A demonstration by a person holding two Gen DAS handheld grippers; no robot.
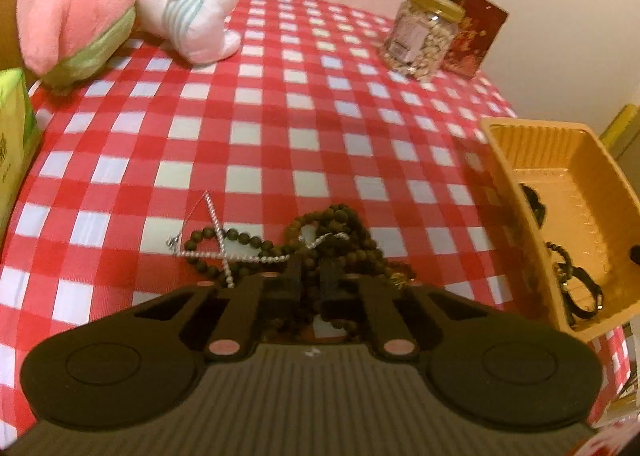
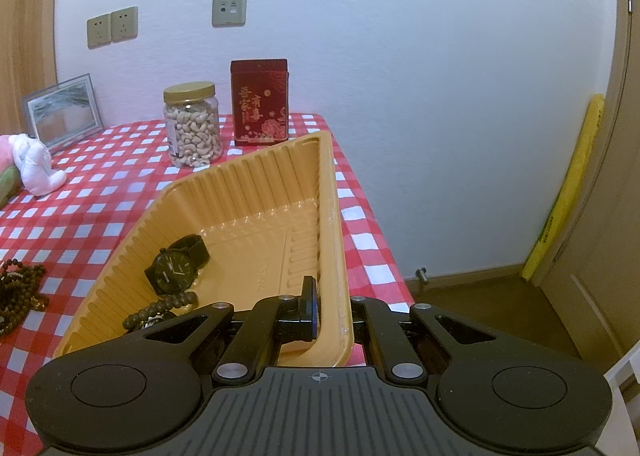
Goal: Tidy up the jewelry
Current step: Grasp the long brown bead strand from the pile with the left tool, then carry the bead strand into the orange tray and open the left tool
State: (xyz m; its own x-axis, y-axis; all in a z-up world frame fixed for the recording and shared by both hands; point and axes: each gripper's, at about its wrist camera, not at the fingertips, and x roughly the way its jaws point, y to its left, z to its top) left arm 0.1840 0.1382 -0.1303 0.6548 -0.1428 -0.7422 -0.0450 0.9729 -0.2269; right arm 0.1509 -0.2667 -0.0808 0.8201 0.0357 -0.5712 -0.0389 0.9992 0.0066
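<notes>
Jaws of the left gripper point(image 1: 311, 276) are pinched narrow on a heap of dark, round, matte bead strings point(image 1: 340, 234) lying on the desk point(image 1: 256, 127), which wears a red-and-white checked cloth. A twisted silvery chain point(image 1: 224, 254) crosses the beads just left of those jaws. Jaws of the right gripper point(image 2: 320, 306) clamp the thin side wall of a ribbed, glossy orange plastic tray point(image 2: 256, 179), tilted off the cloth. Inside the tray, left of those jaws, lie a black round-faced watch point(image 2: 176, 266) and a brown bead bracelet point(image 2: 164, 308). Beyond the tray stand a clear jar of cashews point(image 2: 193, 125) with a gold lid and a red box point(image 2: 260, 101); soft plush toys point(image 1: 120, 7) sit far left.
</notes>
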